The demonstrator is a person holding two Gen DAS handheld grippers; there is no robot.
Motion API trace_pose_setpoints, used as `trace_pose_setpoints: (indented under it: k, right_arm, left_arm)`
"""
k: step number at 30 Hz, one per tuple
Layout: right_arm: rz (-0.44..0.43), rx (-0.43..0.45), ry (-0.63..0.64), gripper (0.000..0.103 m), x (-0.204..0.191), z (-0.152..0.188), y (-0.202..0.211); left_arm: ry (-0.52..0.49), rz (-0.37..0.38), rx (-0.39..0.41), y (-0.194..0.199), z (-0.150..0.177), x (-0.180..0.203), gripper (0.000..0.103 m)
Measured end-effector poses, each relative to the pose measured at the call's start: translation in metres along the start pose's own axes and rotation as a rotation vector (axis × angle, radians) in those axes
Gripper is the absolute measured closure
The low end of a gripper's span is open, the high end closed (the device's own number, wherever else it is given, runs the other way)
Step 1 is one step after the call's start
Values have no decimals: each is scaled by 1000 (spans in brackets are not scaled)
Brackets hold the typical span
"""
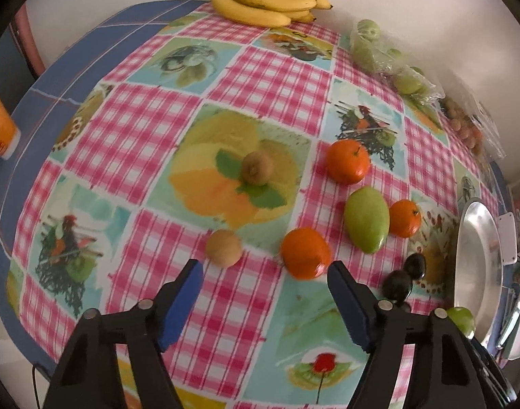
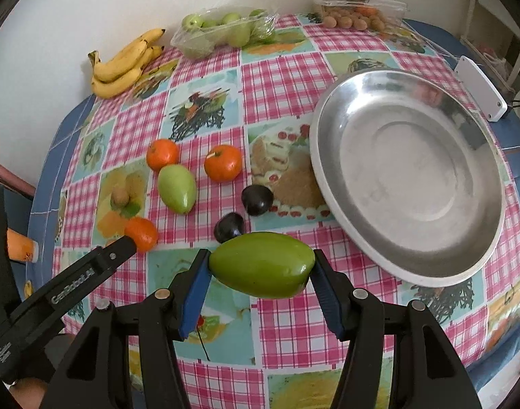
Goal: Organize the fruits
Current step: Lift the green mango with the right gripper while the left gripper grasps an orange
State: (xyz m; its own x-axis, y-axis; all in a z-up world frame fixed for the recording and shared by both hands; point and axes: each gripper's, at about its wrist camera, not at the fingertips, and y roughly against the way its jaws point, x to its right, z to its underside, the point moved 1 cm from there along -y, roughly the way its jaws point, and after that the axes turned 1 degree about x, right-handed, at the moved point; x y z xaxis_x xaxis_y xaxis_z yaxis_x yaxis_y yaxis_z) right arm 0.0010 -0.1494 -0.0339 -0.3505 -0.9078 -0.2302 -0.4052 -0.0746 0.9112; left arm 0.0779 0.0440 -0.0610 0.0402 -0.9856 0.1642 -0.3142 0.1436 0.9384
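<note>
Item: right gripper (image 2: 261,271), blue-padded, clamped end to end on a glossy green mango-shaped fruit (image 2: 262,264), carried clear of the checked, fruit-printed tabletop (image 2: 280,78). Destination, by my reckoning: the wide, shallow steel dish (image 2: 409,173), empty, just up and to the right of the load. Advice for the step: keep the grip steady, as the skin looks slick and the pads bear only on the narrow ends; carry it over the rim, lower it near the dish floor, then release, so it does not roll. Item: left gripper (image 1: 265,284), jaws partly open with nothing between them, hovering just short of a round orange tangerine (image 1: 305,253) and near a brown fuzzy kiwi (image 1: 224,248). Remaining loose stock: two further tangerines, a second green fruit, a second kiwi, two dark plums.
</note>
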Motion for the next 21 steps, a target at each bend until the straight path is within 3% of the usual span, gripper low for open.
trace_pose_setpoints:
  k: [13, 16, 20, 21]
  right_arm:
    - [-6, 10, 21, 43, -8, -15, -3]
    - [-4, 9, 22, 43, -9, -17, -5]
    - [1, 3, 18, 43, -8, -17, -7]
    - [2, 2, 17, 43, -7, -17, -8]
  left_arm:
    - [-40, 14, 2, -14, -18, 17, 37]
    - [-60, 26, -9, -21, -19, 25, 44]
    - [-70, 20, -30, -27, -14, 27, 65]
    - [-69, 19, -32, -27, -13, 28, 65]
